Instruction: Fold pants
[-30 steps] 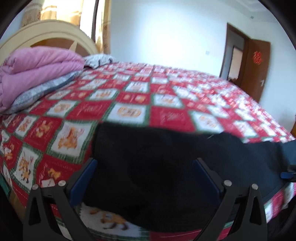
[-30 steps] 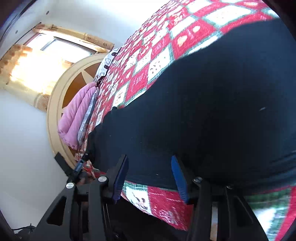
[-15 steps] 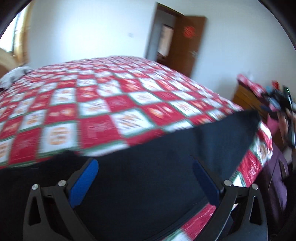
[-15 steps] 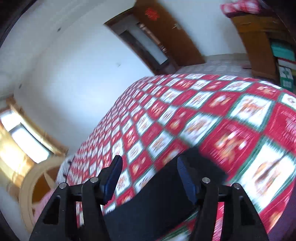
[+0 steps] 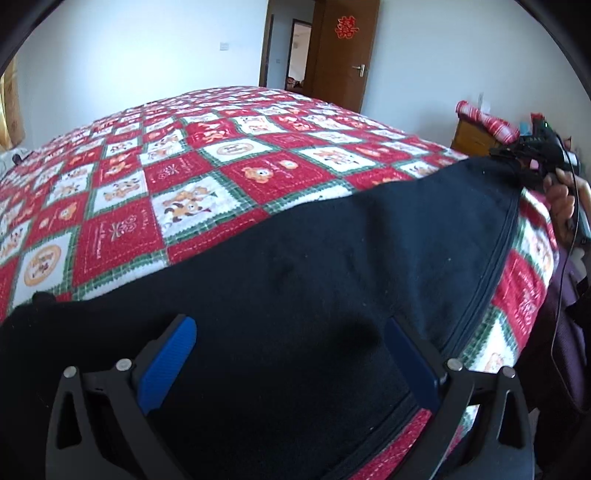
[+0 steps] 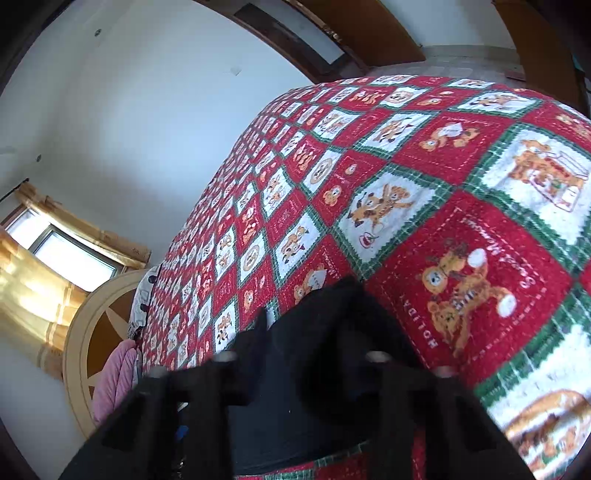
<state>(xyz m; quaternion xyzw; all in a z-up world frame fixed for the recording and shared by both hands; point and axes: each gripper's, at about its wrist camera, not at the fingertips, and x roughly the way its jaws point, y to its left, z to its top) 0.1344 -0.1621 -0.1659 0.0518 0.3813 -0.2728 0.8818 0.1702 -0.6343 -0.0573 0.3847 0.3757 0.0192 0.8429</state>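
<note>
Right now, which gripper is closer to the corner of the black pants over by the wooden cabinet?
The right gripper. It sits right at that far corner of the black pants, apparently pinching the cloth. The left gripper hovers open over the middle of the pants, well away from that corner.

A red double-happiness sign (image 5: 347, 26) hangs on the brown door (image 5: 345, 55). One red square of the bedspread (image 6: 469, 280) reads "Sweet Memories" — and, likely, "HOLIDAY" — around two bears.
</note>
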